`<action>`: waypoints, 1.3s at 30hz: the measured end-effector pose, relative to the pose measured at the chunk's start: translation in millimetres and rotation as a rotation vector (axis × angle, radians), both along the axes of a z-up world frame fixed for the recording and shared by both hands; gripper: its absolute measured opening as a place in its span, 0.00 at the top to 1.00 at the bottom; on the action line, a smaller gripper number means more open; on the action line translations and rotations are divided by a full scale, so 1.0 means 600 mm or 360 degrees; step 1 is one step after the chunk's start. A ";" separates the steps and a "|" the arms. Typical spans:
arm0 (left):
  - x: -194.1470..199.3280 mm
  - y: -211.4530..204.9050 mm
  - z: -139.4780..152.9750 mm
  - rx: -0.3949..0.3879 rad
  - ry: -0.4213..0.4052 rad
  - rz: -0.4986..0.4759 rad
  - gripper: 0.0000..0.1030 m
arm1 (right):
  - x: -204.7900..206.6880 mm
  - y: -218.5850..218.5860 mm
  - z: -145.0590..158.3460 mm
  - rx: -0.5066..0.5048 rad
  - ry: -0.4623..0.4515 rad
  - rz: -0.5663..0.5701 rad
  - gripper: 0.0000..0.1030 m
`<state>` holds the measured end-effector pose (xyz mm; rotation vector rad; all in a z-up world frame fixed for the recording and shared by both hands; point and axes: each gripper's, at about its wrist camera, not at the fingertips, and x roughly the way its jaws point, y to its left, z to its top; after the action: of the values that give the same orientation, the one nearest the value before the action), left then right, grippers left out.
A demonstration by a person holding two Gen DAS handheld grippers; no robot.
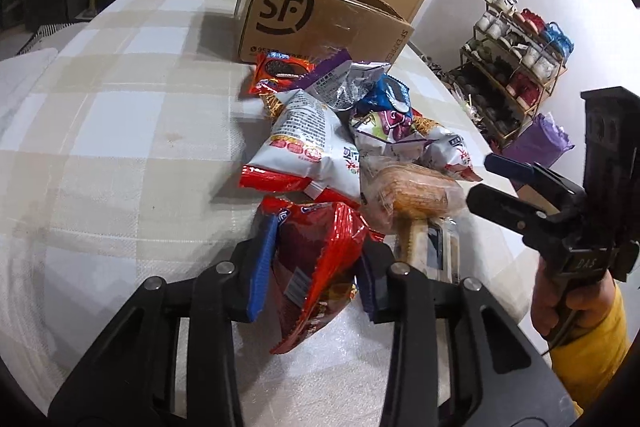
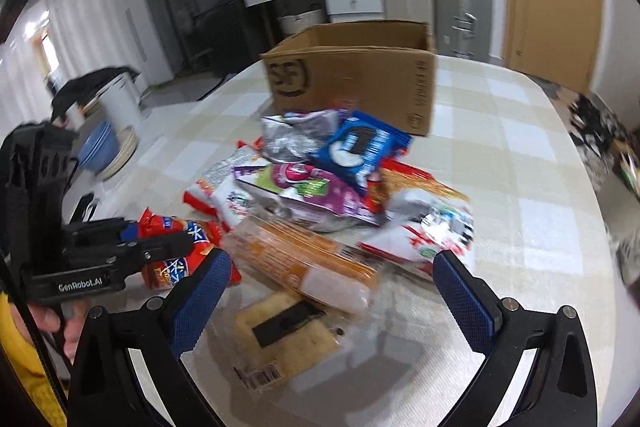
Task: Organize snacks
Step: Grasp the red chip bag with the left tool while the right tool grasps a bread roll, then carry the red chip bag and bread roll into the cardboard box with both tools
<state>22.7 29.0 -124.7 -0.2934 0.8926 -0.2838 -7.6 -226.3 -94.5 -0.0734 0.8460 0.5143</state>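
— Look at the left claw [image 1: 310,275]: its blue pads [image 1: 262,267] are squeezed onto a red snack bag [image 1: 316,255], one pad on each side, and the foil is crumpled between them.

— Is the bag off the desk [image 1: 120,131]?

— I can't tell; its lower corner hangs close to the checked cloth at the near end of the heap.

— And the right claw [image 2: 332,287]?

— Spread wide, nothing in it. It hangs over the near side of the pile, with a clear-wrapped loaf of orange bread [image 2: 304,259] and a flat cracker pack [image 2: 284,339] showing between its two pads [image 2: 200,299]. The pads touch neither, as far as I can see.

— Where's the rest of the snacks?

— Heaped in the middle of the desk: a white-and-red chip bag [image 1: 308,151], a blue Oreo pack [image 2: 360,147], a purple pouch [image 2: 308,195], a red Oreo pack [image 1: 280,71] at the far end.

— And the carton?

— The open SF cardboard box [image 1: 316,19] stands just behind the pile, touching the farthest packs or nearly so. A hand in a yellow sleeve [image 1: 592,339] grips the right tool's handle.
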 end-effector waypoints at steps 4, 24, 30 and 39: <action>-0.007 0.014 0.006 -0.0019 -0.0018 0.0001 0.68 | 0.013 0.023 -0.006 -0.0088 0.0007 0.0105 0.01; -0.039 0.089 0.028 -0.0072 -0.0074 0.0098 0.68 | 0.062 0.095 -0.066 -0.0351 0.0097 0.0623 0.51; -0.045 0.089 0.043 -0.0063 -0.0092 0.0088 0.68 | 0.046 0.075 -0.053 -0.0225 0.0109 0.0602 0.64; -0.061 0.090 0.094 -0.0068 -0.0156 0.0075 0.68 | 0.008 0.026 0.010 0.0013 0.0044 0.0513 0.66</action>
<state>-13.7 82.9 -68.5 -0.3371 0.7825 -0.2715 -2.6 -210.9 -88.7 -0.1975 0.8638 0.8225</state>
